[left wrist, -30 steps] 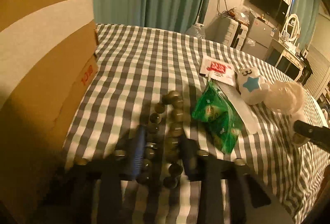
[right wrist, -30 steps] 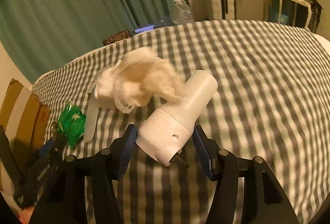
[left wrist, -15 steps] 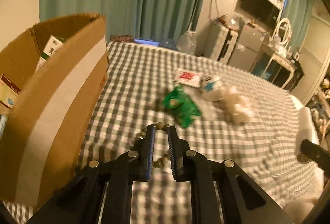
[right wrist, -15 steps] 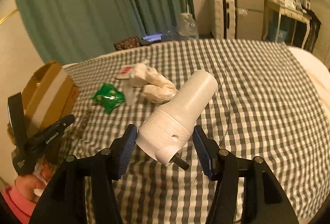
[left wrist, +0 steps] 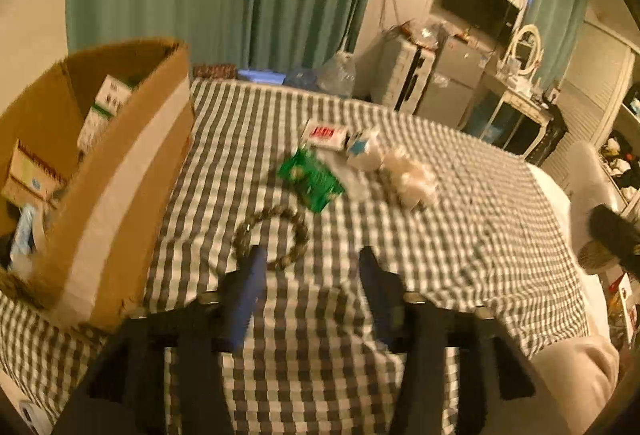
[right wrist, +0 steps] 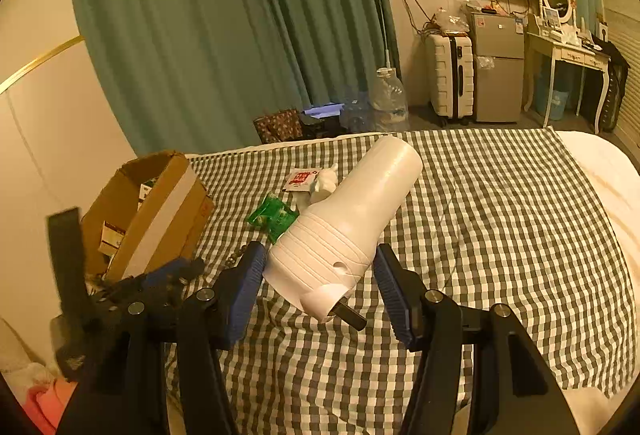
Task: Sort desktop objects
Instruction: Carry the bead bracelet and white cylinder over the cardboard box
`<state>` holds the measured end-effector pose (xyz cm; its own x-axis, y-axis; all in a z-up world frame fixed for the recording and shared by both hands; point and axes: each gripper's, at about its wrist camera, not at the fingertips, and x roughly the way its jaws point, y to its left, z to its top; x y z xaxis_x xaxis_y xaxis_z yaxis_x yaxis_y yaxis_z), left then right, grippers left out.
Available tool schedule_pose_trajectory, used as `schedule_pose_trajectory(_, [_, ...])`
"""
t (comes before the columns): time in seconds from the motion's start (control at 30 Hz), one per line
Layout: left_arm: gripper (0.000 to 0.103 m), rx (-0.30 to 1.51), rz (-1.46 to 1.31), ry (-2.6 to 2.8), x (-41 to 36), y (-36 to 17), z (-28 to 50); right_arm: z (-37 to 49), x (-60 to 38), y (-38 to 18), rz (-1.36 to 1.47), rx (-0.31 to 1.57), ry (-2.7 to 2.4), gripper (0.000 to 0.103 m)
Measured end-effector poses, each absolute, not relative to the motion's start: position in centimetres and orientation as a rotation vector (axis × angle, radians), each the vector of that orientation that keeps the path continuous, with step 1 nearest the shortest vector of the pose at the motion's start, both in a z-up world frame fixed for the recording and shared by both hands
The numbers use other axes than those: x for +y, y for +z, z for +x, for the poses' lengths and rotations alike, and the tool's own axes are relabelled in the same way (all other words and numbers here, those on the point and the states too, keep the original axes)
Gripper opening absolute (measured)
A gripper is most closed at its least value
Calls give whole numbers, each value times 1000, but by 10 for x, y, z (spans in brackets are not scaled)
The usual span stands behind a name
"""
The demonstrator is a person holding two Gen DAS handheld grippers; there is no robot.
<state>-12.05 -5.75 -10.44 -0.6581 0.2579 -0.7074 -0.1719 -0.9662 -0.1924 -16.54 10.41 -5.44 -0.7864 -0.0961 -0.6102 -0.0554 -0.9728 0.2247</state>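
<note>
My left gripper (left wrist: 310, 261) is open and empty, held above the checked cloth (left wrist: 460, 235); a bead bracelet (left wrist: 272, 235) lies on the cloth just past its left fingertip. My right gripper (right wrist: 320, 259) is shut on a white cylindrical device (right wrist: 352, 219) and holds it up above the cloth. An open cardboard box (left wrist: 100, 163) with packets inside stands at the left, also in the right wrist view (right wrist: 156, 211). A green packet (left wrist: 312, 177), a red and white sachet (left wrist: 326, 133), a white plush toy (left wrist: 366, 151) and a pale crumpled bag (left wrist: 412, 177) lie mid-cloth.
The left gripper shows blurred in the right wrist view (right wrist: 132, 287), beside the box. Teal curtains (right wrist: 224, 35) hang behind. A suitcase (right wrist: 450, 75), a small fridge (right wrist: 498, 67) and a dressing table (right wrist: 568, 51) stand at the far right.
My left gripper opened and the bead bracelet it held now lies on the cloth. Both grippers rose and drew back. The right gripper keeps hold of the white device.
</note>
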Motion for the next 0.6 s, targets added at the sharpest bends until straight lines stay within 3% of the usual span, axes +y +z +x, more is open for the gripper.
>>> schedule_pose_trajectory(0.13, [68, -177, -1258, 2662, -57, -127, -130, -168, 107, -66, 1055, -343, -2933, 56])
schedule_pose_trajectory(0.4, [75, -182, -1361, 2641, -49, -171, -174, -195, 122, -108, 1167, -304, -2922, 56])
schedule_pose_trajectory(0.6, [86, -101, -1426, 2655, -45, -204, -198, -219, 148, -135, 1256, -425, -2889, 56])
